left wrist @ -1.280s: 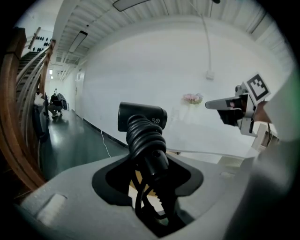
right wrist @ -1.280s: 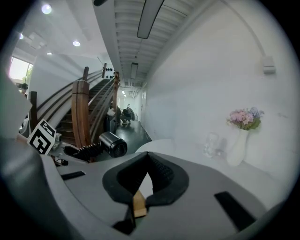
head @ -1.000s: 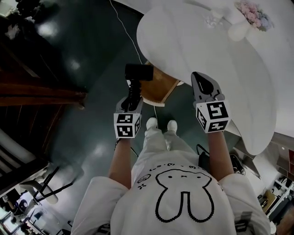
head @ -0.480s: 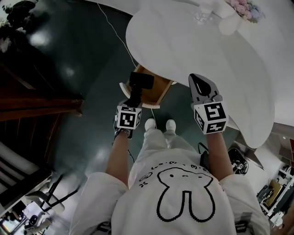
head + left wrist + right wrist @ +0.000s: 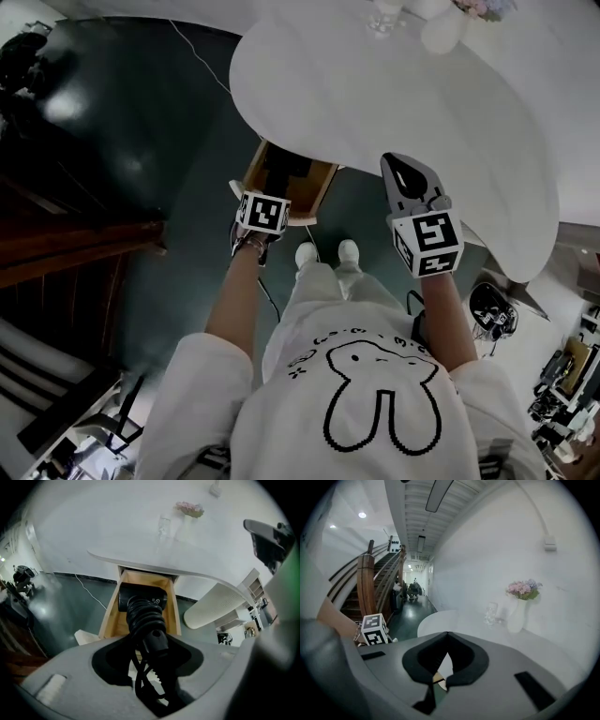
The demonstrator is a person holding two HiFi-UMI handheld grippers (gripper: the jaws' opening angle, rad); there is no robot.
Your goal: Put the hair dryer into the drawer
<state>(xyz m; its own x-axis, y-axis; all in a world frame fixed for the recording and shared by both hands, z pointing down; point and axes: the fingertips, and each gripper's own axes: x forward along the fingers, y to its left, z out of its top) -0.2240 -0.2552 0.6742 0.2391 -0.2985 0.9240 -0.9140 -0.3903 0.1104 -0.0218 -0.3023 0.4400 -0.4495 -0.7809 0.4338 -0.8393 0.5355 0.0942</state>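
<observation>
Gripping hair dryer [image 5: 140,599], L claw [image 5: 149,645] has dropped over drawer [image 5: 108,617]; R claw [image 5: 409,176] shut, empty.

White table [image 5: 422,112]; vase [image 5: 516,618], glass [image 5: 491,613] on it.

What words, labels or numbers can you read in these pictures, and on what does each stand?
No text can be read.
Hair dryer: small white mark, too small to read.
Shirt: small print above the rabbit drawing, blurred.
Left cube, right cube: square patterns, no letters.
</observation>
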